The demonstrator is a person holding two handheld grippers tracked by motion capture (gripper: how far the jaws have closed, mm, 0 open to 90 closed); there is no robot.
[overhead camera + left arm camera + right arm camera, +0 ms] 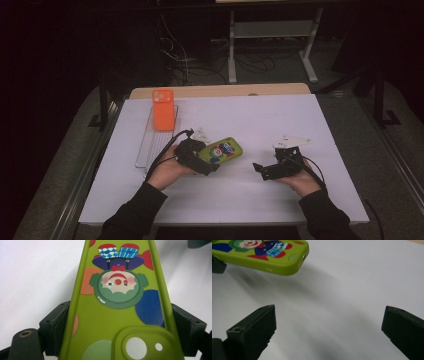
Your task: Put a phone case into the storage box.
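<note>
A lime-green phone case (226, 150) printed with a clown is held a little above the white table. My left gripper (210, 161) is shut on its camera end. In the left gripper view the case (117, 315) runs away from me with a black pad pressed on each long edge, the left pad (56, 326) and the right pad (186, 327). To the right, my right gripper (261, 170) is open near the tabletop and points left toward the case. In the right gripper view the gripper (329, 332) has its jaws wide apart over bare table, and the case's free end (274, 257) floats ahead at upper left.
An orange phone (163, 109) leans on a clear ridged stand (148, 142) at the back left of the white tabletop (280, 120). Behind the table are a wooden strip (220, 90), floor cables and a metal frame (270, 30). Dark drops flank both table sides.
</note>
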